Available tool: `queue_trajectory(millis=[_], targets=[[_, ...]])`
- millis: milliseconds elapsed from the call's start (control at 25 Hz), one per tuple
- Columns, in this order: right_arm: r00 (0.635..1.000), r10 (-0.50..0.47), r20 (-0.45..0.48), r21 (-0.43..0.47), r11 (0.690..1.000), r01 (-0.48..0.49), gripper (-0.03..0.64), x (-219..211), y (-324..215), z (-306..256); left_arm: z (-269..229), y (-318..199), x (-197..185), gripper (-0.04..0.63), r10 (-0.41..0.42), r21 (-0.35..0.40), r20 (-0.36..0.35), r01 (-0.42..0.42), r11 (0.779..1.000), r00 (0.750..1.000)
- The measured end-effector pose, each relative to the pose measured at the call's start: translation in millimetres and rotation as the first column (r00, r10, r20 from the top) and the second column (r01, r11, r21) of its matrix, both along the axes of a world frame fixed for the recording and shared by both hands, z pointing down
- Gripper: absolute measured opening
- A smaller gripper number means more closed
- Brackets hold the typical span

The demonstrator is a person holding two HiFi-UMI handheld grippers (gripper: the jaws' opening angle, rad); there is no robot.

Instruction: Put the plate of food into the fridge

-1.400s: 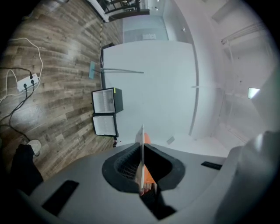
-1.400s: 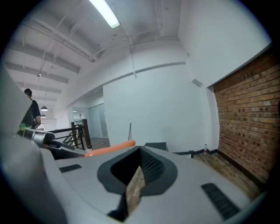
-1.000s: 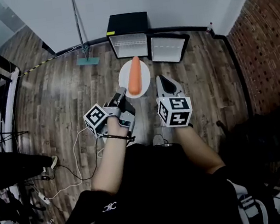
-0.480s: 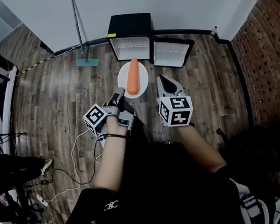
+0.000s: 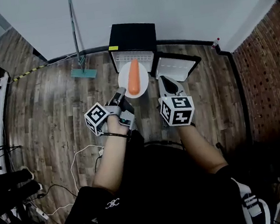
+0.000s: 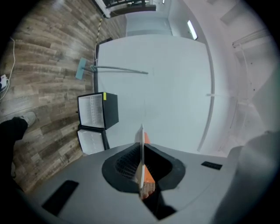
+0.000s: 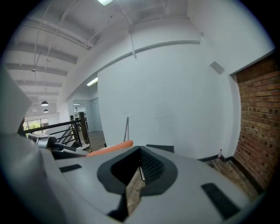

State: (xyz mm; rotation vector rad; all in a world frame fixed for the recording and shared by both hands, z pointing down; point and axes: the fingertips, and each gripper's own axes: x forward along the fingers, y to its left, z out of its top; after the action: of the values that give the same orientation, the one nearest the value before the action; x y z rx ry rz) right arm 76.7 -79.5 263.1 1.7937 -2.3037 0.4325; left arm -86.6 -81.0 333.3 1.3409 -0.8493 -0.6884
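Left hand-held gripper (image 5: 121,92) clamping plate (image 5: 123,80) with carrot (image 5: 133,77), right hand-held gripper (image 5: 163,81) seemingly closed, empty

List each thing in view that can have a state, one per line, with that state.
fridge: door open.
plate: held off the floor by its rim, not yet in the fridge.
carrot: lying on the plate.
left gripper: shut on the plate.
right gripper: shut, empty.
mop: upright against the wall.
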Motion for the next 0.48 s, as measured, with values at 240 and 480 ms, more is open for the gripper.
queue_trajectory(millis=[240,480], targets=[[0.999,0.02,-0.025,-0.022,1.0,-0.02,0.014,-28,-75,0,5,-77,-23,0.025,0.046,-0.009,0.007,-0.046,0.999,0.999],[0.996,0.07,-0.051,-0.036,0.997,-0.072,0.014,-32,-129,3,19,-133,-31,0.025,0.094,-0.022,-0.004,-0.094,0.995,0.996]])
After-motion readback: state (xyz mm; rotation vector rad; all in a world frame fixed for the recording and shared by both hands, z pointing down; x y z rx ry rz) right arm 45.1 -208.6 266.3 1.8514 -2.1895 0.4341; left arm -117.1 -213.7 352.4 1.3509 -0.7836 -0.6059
